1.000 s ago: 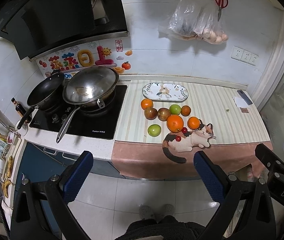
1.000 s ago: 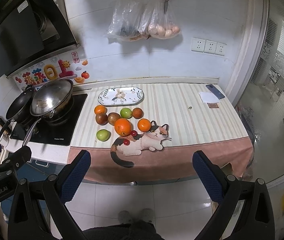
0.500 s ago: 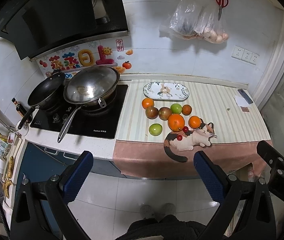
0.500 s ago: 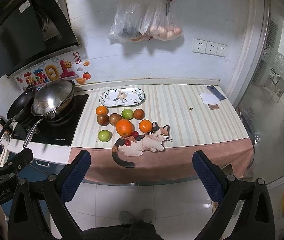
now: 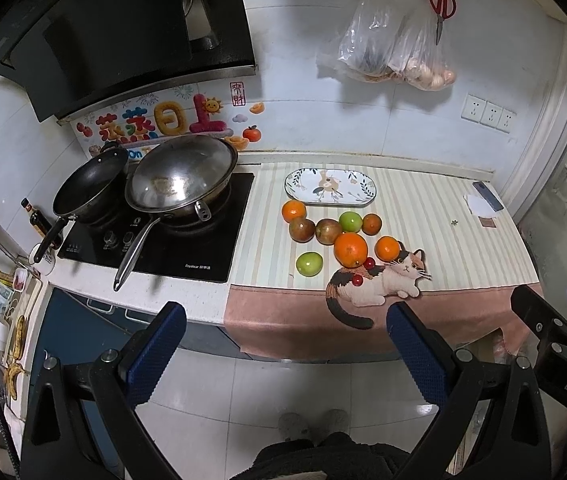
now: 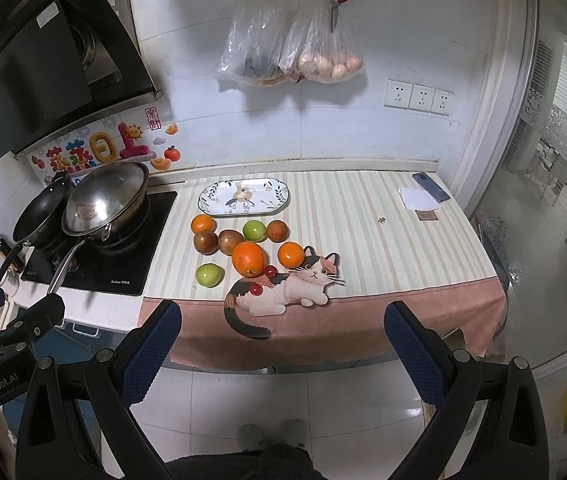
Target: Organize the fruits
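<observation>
Several fruits lie loose on the striped counter cloth: a large orange [image 5: 350, 249] [image 6: 248, 258], smaller oranges [image 5: 387, 248], green apples [image 5: 309, 263] [image 6: 208, 274], brown fruits [image 5: 302, 229] and two cherries [image 5: 357, 279]. An empty oval patterned plate [image 5: 330, 187] [image 6: 243, 197] sits behind them. My left gripper [image 5: 285, 340] and right gripper [image 6: 281, 338] are both open and empty, held well back from the counter over the floor.
A stove with a steel wok [image 5: 182, 178] and a black pan [image 5: 90, 189] stands left of the fruit. A phone [image 6: 430, 187] and paper lie at the counter's far right. Bags [image 6: 289, 54] and scissors hang on the wall. A glass door is at the right.
Both grippers have drifted slightly nearer the counter, so the fruit looks a little larger and lower. Nothing on the counter has moved.
</observation>
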`<state>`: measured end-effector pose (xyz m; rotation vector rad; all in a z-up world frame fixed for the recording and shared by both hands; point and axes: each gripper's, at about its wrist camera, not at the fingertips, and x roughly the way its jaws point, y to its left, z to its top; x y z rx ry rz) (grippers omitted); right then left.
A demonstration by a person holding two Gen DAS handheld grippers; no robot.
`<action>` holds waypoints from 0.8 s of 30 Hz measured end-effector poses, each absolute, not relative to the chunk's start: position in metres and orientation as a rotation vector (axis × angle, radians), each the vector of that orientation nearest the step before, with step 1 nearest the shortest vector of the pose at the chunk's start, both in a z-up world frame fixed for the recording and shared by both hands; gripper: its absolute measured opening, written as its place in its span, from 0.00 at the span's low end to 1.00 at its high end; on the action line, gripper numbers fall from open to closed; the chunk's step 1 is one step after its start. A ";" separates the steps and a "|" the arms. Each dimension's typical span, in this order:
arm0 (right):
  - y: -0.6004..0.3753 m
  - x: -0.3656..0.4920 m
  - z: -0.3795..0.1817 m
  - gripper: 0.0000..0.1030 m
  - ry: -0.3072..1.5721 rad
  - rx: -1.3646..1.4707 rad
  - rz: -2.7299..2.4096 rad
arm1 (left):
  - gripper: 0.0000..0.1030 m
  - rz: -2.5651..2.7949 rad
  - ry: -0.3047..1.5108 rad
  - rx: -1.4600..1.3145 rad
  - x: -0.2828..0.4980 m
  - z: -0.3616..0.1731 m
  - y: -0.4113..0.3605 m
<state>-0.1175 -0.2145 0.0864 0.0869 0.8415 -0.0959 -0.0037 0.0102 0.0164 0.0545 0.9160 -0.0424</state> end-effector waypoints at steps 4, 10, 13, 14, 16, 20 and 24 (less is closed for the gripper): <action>-0.211 -0.110 0.090 1.00 0.845 0.091 -0.093 | 1.00 -0.041 0.915 0.053 -0.002 0.017 0.009; -0.206 -0.105 0.090 1.00 0.839 0.093 -0.094 | 1.00 -0.046 0.916 0.055 0.002 0.018 0.009; -0.204 -0.104 0.088 1.00 0.841 0.097 -0.096 | 1.00 -0.047 0.921 0.054 0.005 0.018 0.009; -0.203 -0.102 0.089 1.00 0.842 0.100 -0.096 | 1.00 -0.048 0.923 0.053 0.009 0.019 0.010; -0.201 -0.098 0.087 1.00 0.839 0.102 -0.101 | 1.00 -0.053 0.927 0.052 0.016 0.019 0.012; -0.196 -0.090 0.085 1.00 0.837 0.116 -0.109 | 1.00 -0.068 0.934 0.053 0.029 0.017 0.015; -0.196 -0.081 0.083 1.00 0.822 0.147 -0.125 | 1.00 -0.081 0.930 0.048 0.045 0.009 0.021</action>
